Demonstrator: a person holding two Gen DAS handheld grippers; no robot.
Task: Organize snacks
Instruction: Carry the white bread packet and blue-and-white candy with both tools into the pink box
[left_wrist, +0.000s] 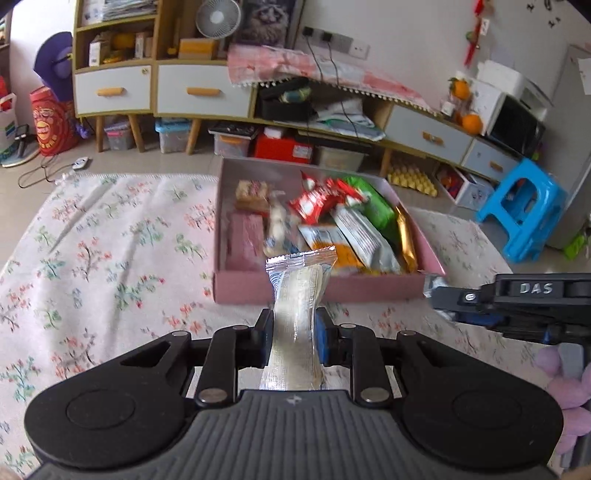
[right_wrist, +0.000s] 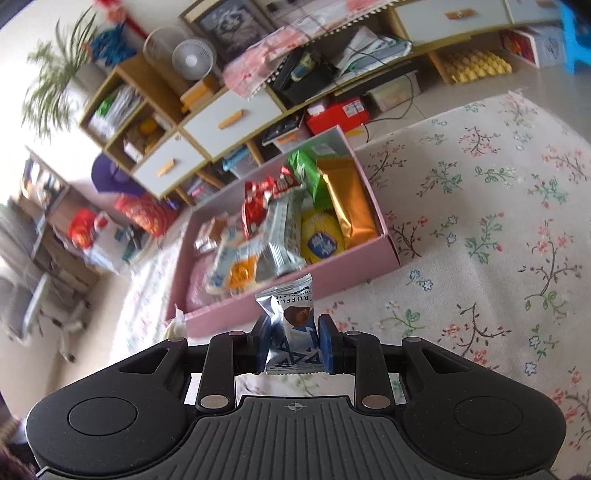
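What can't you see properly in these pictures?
- Left wrist view: the lower end of the pale clear-wrapped snack stick is hidden behind the left gripper.
- Right wrist view: the snacks at the near-left of the pink cardboard box are blurred.
- Right wrist view: the silver truffle chocolate packet has its sides covered by the right gripper pads.

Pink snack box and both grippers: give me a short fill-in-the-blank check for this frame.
1. The left gripper is shut on a long ____ snack packet.
2. The right gripper grips a silver packet printed with the word ____.
3. The snacks lie in a ____ box on the floral cloth.

Missing: clear; TRUFFLE; pink
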